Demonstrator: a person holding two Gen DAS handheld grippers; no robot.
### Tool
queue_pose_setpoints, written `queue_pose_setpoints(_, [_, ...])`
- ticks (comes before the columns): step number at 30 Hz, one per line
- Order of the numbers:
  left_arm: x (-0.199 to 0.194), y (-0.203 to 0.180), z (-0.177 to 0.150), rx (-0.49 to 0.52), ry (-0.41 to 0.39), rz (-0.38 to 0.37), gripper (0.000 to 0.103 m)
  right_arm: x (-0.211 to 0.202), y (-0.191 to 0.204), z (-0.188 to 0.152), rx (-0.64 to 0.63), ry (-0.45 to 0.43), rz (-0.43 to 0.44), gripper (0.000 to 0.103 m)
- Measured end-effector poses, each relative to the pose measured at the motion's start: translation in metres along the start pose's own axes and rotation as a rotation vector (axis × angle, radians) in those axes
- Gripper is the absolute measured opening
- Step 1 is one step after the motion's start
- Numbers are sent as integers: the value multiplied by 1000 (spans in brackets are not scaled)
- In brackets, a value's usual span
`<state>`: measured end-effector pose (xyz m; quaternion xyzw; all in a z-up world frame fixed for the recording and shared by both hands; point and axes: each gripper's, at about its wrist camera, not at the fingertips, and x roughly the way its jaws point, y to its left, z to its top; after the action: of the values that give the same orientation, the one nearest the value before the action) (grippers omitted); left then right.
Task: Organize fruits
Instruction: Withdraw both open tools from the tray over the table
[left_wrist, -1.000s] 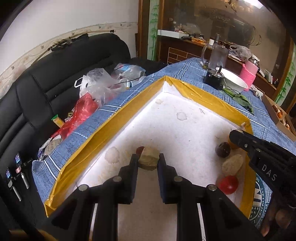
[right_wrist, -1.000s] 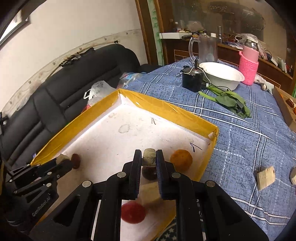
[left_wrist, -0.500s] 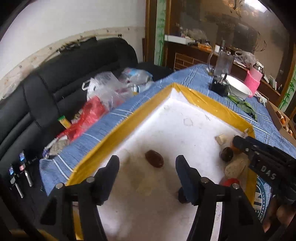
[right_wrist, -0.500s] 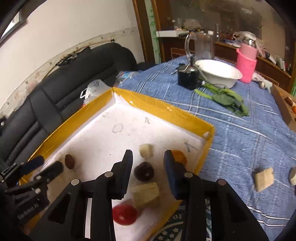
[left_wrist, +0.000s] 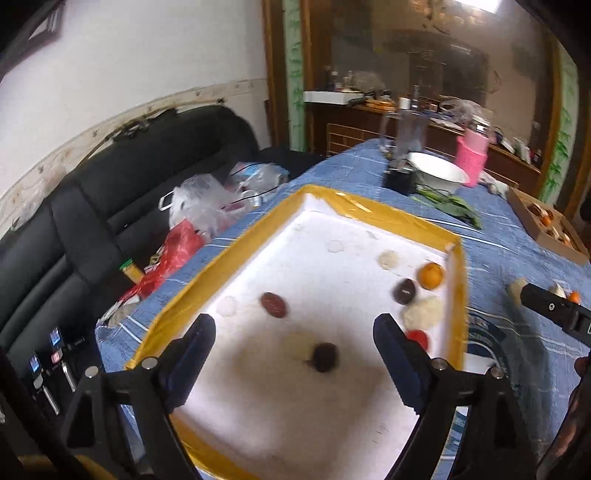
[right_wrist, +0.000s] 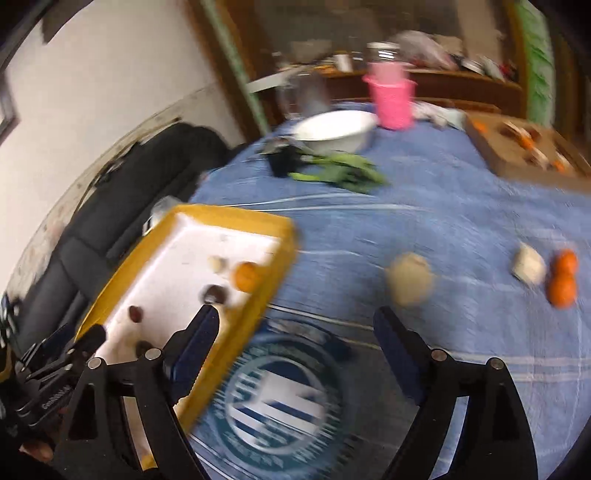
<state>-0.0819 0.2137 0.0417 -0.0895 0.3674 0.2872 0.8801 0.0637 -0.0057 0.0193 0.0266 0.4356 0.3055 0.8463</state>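
A white tray with a yellow rim (left_wrist: 236, 254) (right_wrist: 280, 225) sits on the blue tablecloth. It holds an orange (left_wrist: 430, 275) (right_wrist: 246, 276), dark round fruits (left_wrist: 404, 291) (left_wrist: 325, 356), a brown oval fruit (left_wrist: 273, 304), a pale chunk (left_wrist: 423, 313) and a red fruit (left_wrist: 417, 339). My left gripper (left_wrist: 293, 354) is open and empty above the tray. My right gripper (right_wrist: 295, 343) is open and empty over the cloth right of the tray. Ahead of it lie a tan chunk (right_wrist: 410, 278), a pale chunk (right_wrist: 529, 264) and two oranges (right_wrist: 562, 277).
A white bowl (right_wrist: 332, 131), pink cup (right_wrist: 392, 98), dark box and green leaves (right_wrist: 340, 171) stand at the table's far end. A cardboard box (right_wrist: 524, 151) with items is at far right. Plastic bags (left_wrist: 199, 206) and a black sofa (left_wrist: 110, 199) lie left.
Both grippers opened and let go of their pieces in the tray. The left one pulled back and up. The right one swung right, out over the cloth toward the loose fruit.
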Motion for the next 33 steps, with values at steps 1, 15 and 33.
queue_pose_setpoints(1, [-4,-7,-1,16,-6,-6,89,-7,-11,-4,19,-5,-8,86])
queue_pose_setpoints(15, [-22,-109,-19,239,-23,-85,92,-83,-145,-61,220,-44,-152,89])
queue_pose_setpoints(33, [-2,-191,-34,331,54,-223,93,-90,-200,-52,222,-90,-289,89])
